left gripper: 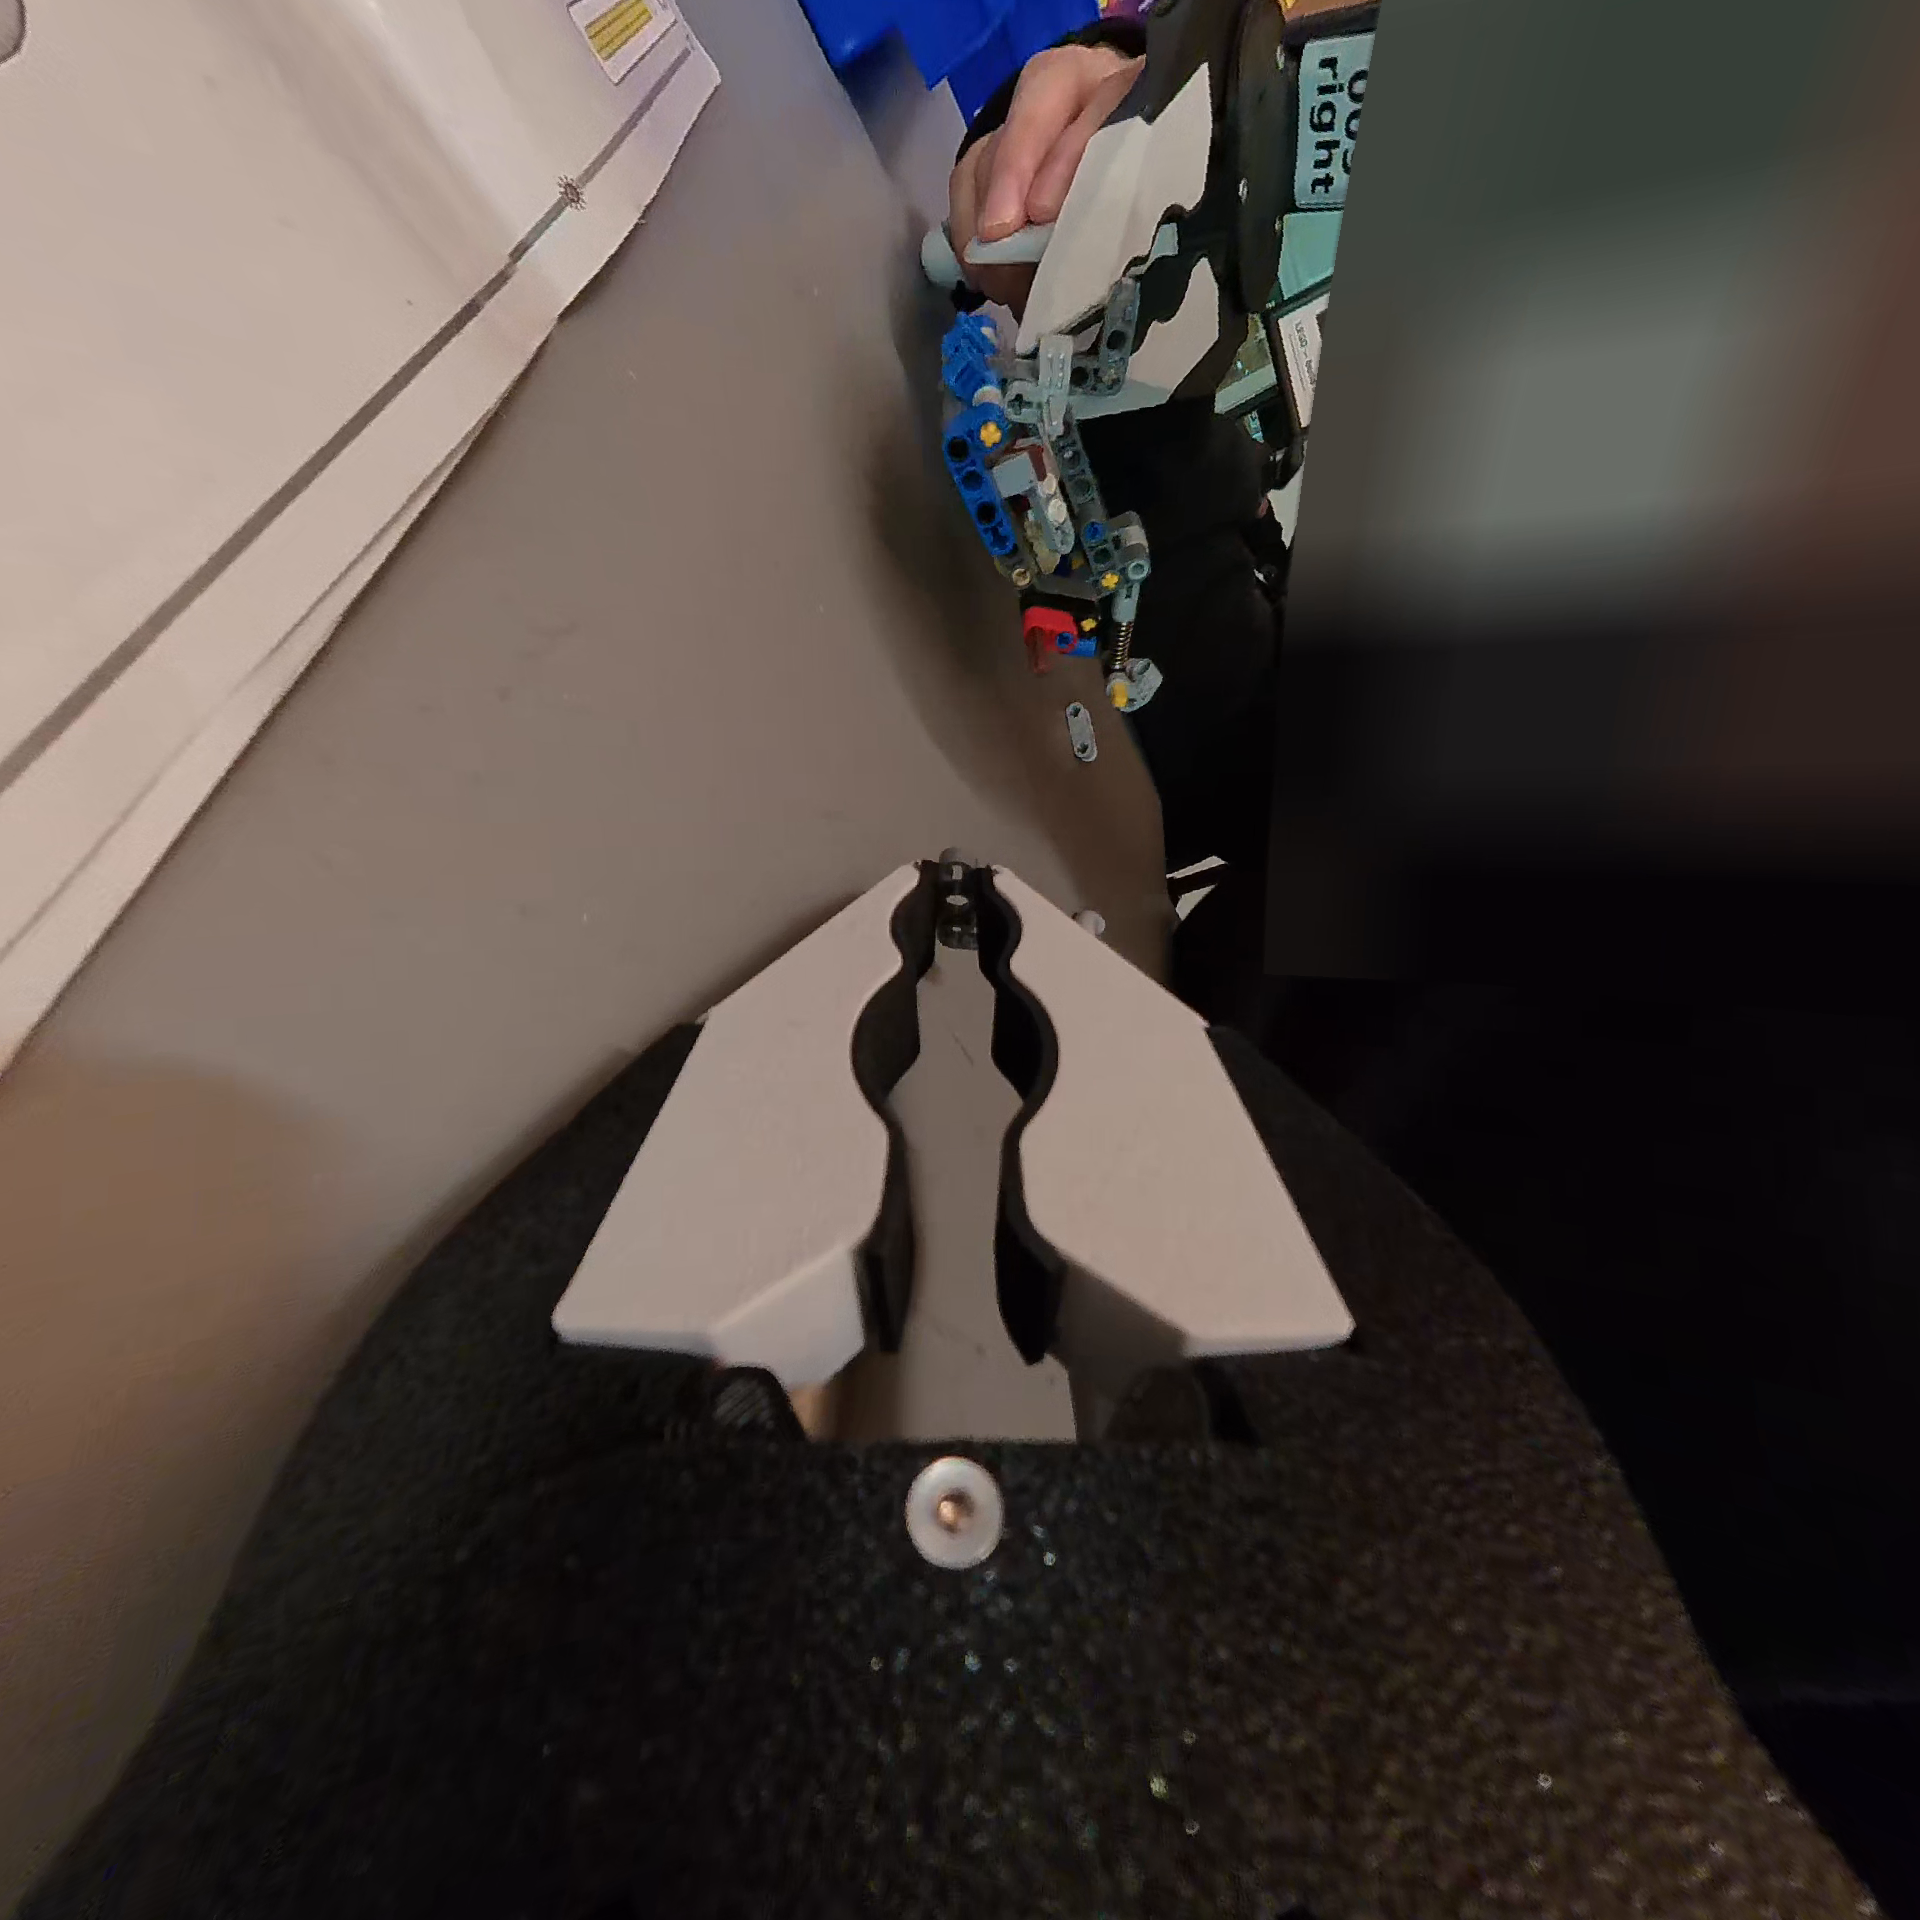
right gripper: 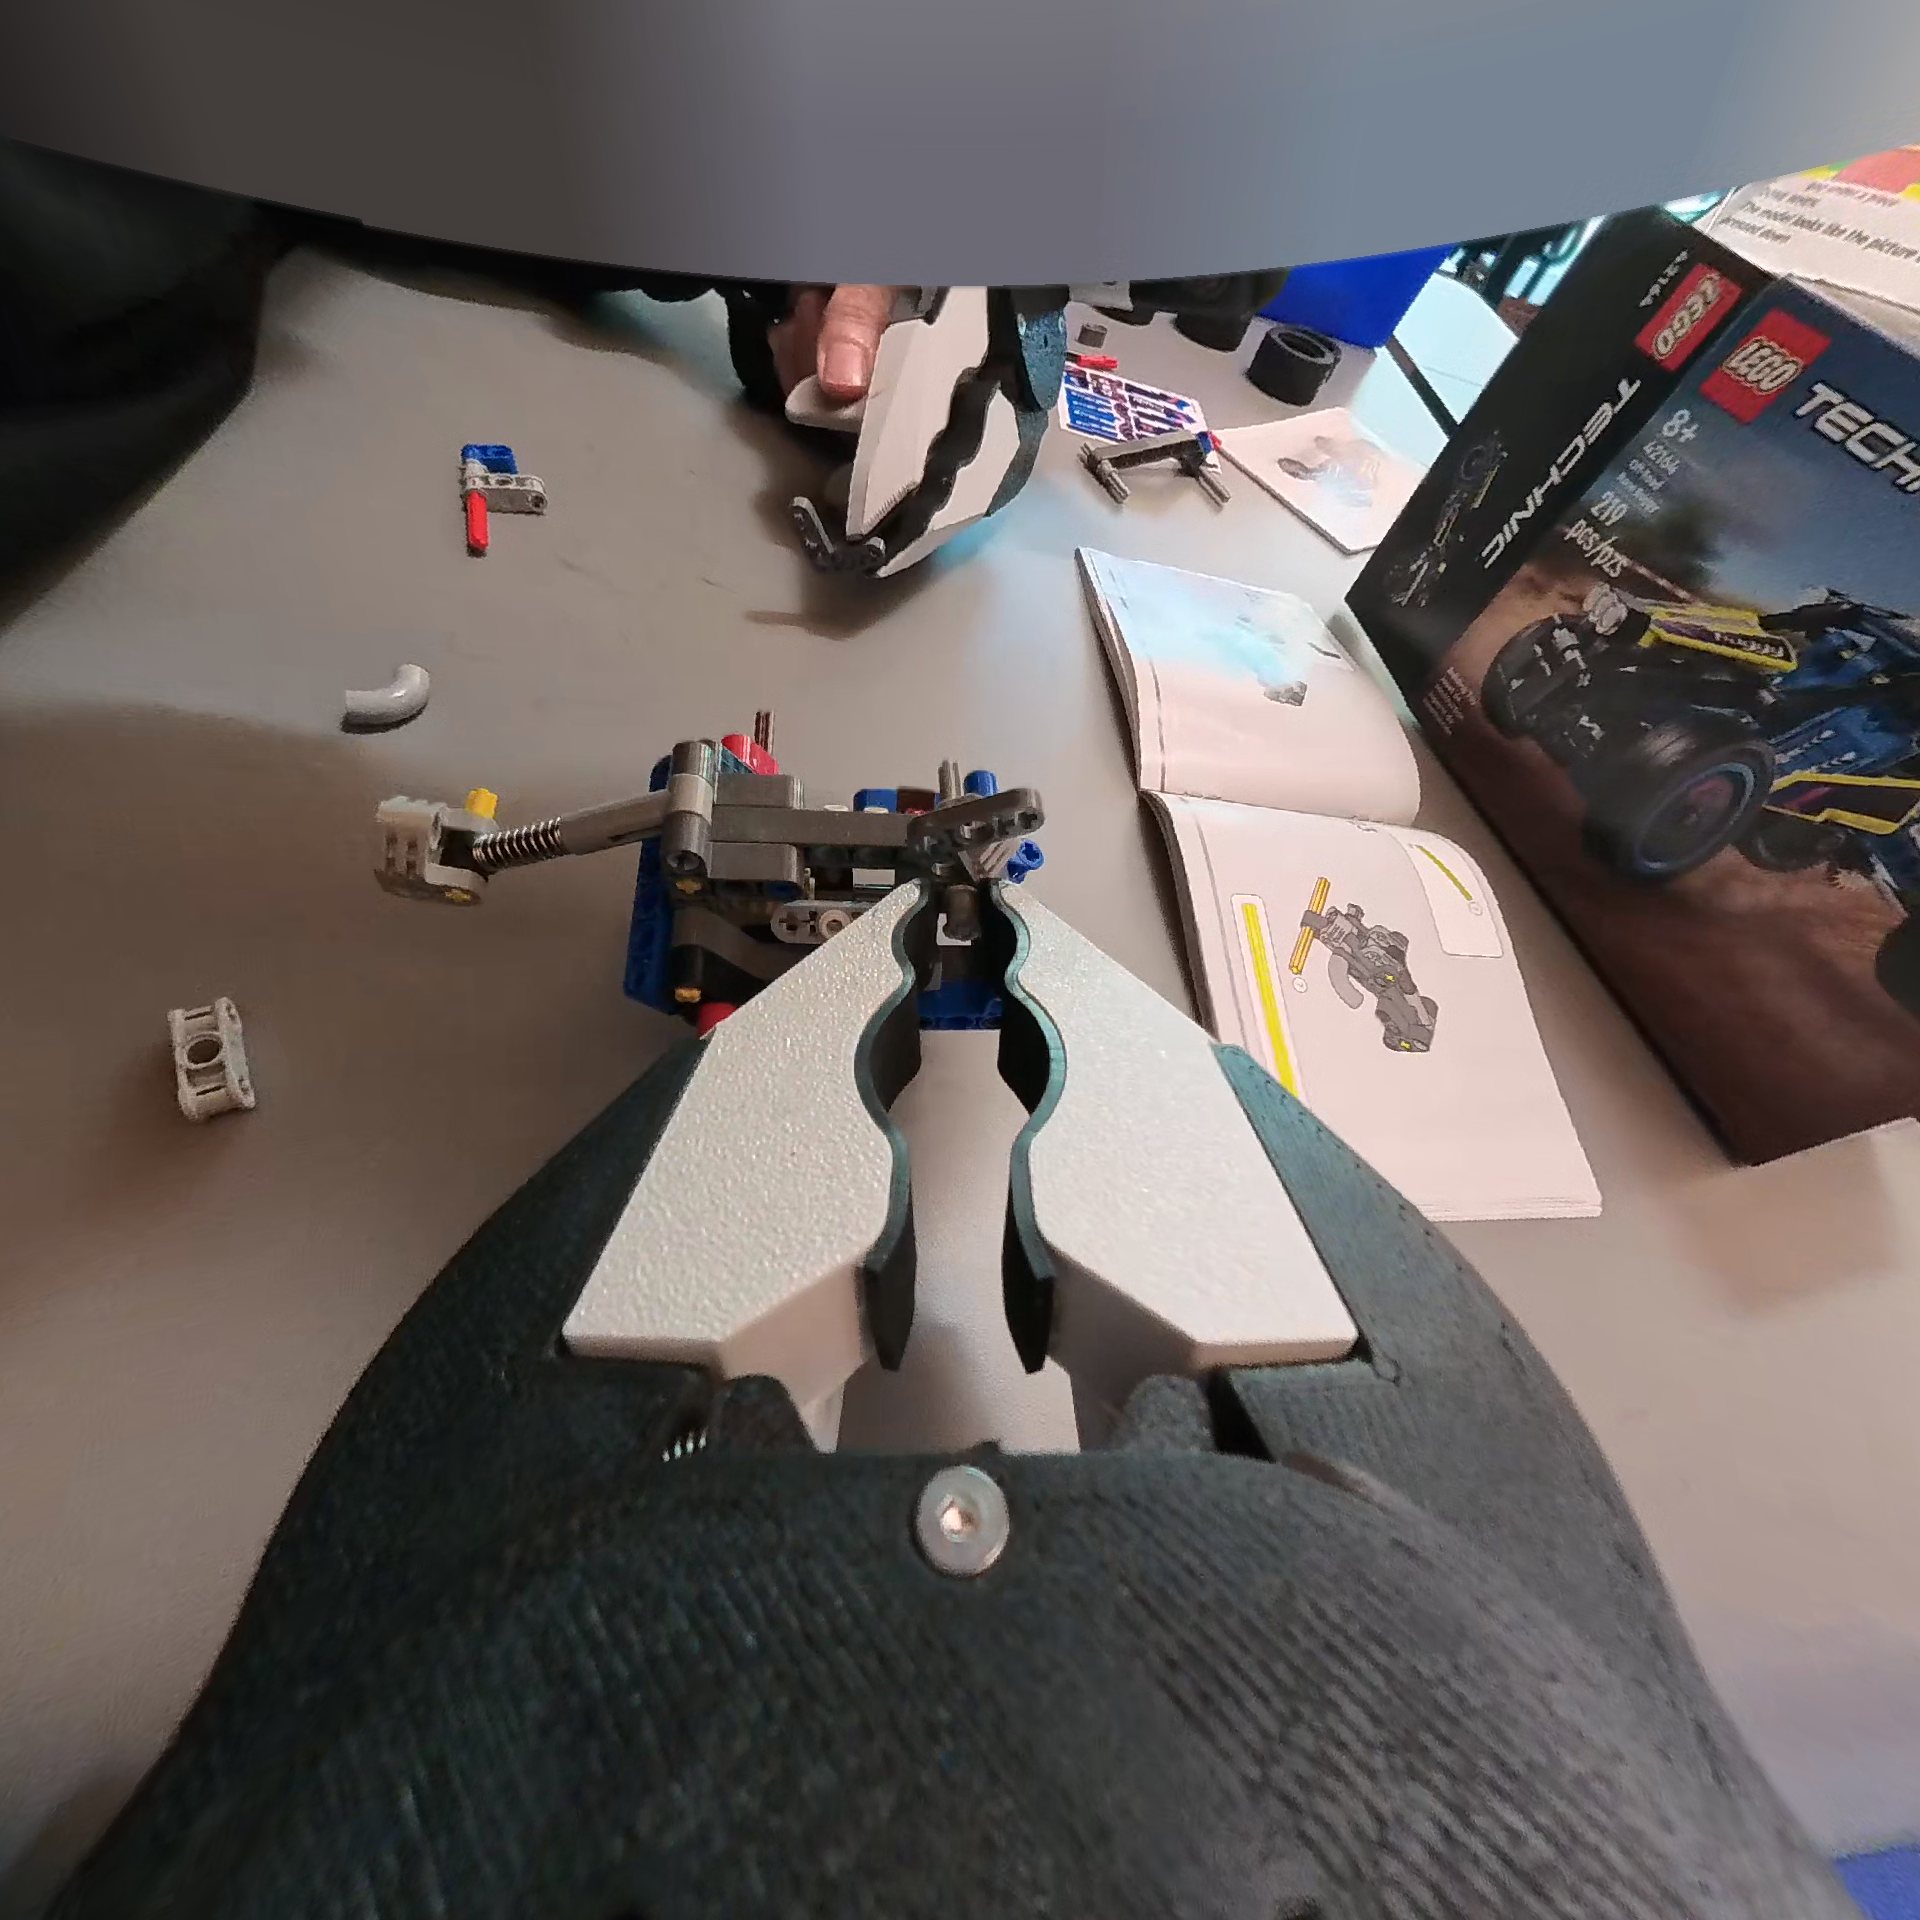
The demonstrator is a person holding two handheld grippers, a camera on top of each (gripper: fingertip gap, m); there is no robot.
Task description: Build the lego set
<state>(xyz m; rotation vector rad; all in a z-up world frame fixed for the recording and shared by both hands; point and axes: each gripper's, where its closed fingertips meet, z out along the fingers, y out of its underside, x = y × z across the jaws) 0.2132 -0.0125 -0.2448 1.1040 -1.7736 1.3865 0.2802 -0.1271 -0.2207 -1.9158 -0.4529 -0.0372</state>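
Note:
My left gripper is shut on a small dark grey beam with holes, pinched at the fingertips. The right wrist view shows this gripper farther off, with the beam sticking out of its tips just above the grey table. My right gripper is shut on a dark pin at the near right end of a blue and grey brick assembly with a spring strut pointing left. The left wrist view shows the right gripper, held by a hand, gripping the assembly at its top end.
An open instruction booklet and a toy box lie to the right. Loose parts lie on the table: a grey connector, a white elbow, a blue, grey and red piece, a black tyre and a small grey link. Papers lie at the left. My right fingertips sit around 15 cm from my left ones. The white elbow sits 12 cm or so from the ends of my left fingers.

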